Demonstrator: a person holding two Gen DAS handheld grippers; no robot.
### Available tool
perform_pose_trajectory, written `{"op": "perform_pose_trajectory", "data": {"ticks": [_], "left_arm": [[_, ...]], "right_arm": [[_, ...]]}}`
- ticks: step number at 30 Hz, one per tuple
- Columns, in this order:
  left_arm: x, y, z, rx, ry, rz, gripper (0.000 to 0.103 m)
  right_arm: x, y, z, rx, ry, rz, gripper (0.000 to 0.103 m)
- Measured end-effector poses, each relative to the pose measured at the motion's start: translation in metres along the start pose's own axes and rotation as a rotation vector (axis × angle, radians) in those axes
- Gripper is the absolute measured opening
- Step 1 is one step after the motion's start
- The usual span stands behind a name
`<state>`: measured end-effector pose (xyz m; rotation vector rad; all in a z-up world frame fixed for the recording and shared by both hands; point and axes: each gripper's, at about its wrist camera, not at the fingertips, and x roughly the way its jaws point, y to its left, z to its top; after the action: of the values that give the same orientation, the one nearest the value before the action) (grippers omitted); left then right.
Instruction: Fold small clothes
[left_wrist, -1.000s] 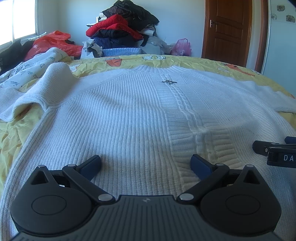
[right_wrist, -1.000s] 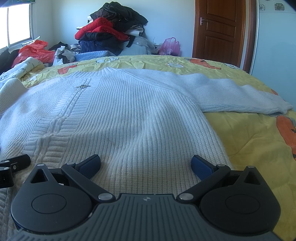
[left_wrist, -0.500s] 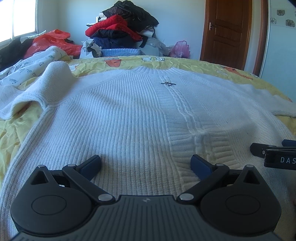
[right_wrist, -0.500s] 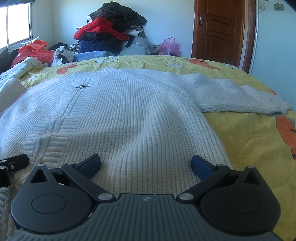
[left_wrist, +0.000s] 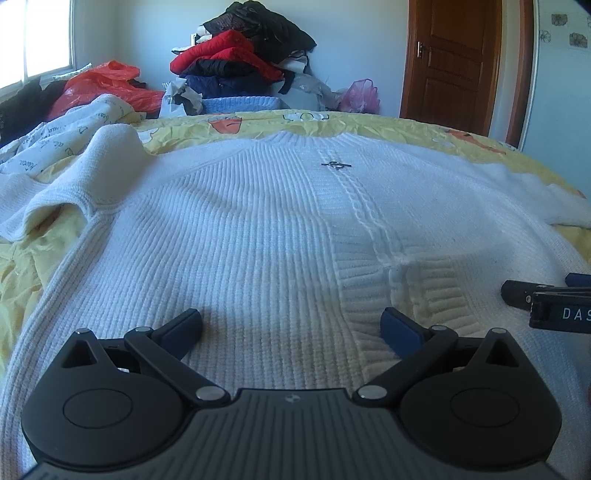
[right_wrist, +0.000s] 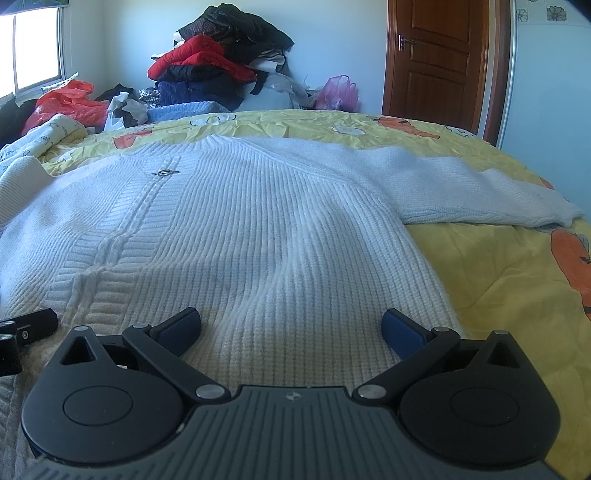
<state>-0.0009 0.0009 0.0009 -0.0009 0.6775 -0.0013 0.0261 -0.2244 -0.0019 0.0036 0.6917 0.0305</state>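
A white ribbed knit sweater (left_wrist: 258, 229) lies spread flat on the bed, neck at the far end, with a small metal clasp (left_wrist: 336, 165) on its chest. Its left sleeve (left_wrist: 85, 177) is bunched up; its right sleeve (right_wrist: 480, 192) stretches out to the right. My left gripper (left_wrist: 291, 325) is open and empty, low over the hem's left half. My right gripper (right_wrist: 291, 325) is open and empty over the hem's right half. Each gripper shows at the other view's edge: the right one (left_wrist: 546, 299), the left one (right_wrist: 26, 328).
The sweater lies on a yellow cartoon-print bedspread (right_wrist: 498, 280). A patterned white cloth (left_wrist: 55, 136) lies at the far left. A pile of red and dark clothes (left_wrist: 240, 62), a red bag (left_wrist: 107, 85) and a pink bag (right_wrist: 340, 92) stand behind the bed. A brown door (right_wrist: 439, 62) is shut.
Both grippers have drifted slightly; the view has shifted a little, with the sweater sitting a bit lower in the left wrist view. Both grippers stay open and the sweater has not moved.
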Motion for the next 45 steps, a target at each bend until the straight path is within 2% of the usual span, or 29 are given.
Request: {"op": "perform_pose_trajectory", "data": {"ticks": [29, 32, 34, 36, 40, 45], "left_arm": [[0.000, -0.003, -0.001, 0.004, 0.000, 0.007, 0.103], [0.000, -0.003, -0.002, 0.004, -0.001, 0.007, 0.103], [0.000, -0.003, -0.001, 0.004, -0.001, 0.007, 0.103], [0.000, -0.003, -0.001, 0.004, 0.000, 0.007, 0.103], [0.000, -0.003, -0.001, 0.004, 0.000, 0.008, 0.103], [0.000, -0.003, -0.001, 0.004, 0.000, 0.008, 0.103]], "right_arm": [[0.001, 0.001, 0.000, -0.002, 0.000, 0.001, 0.102], [-0.005, -0.006, 0.010, -0.018, -0.004, 0.049, 0.103], [-0.010, -0.022, 0.020, 0.006, -0.043, 0.110, 0.103], [-0.016, -0.048, 0.033, 0.073, -0.112, 0.125, 0.103], [-0.017, -0.120, 0.067, 0.185, -0.189, 0.080, 0.103], [0.003, -0.233, 0.094, 0.373, -0.186, -0.047, 0.103]]}}
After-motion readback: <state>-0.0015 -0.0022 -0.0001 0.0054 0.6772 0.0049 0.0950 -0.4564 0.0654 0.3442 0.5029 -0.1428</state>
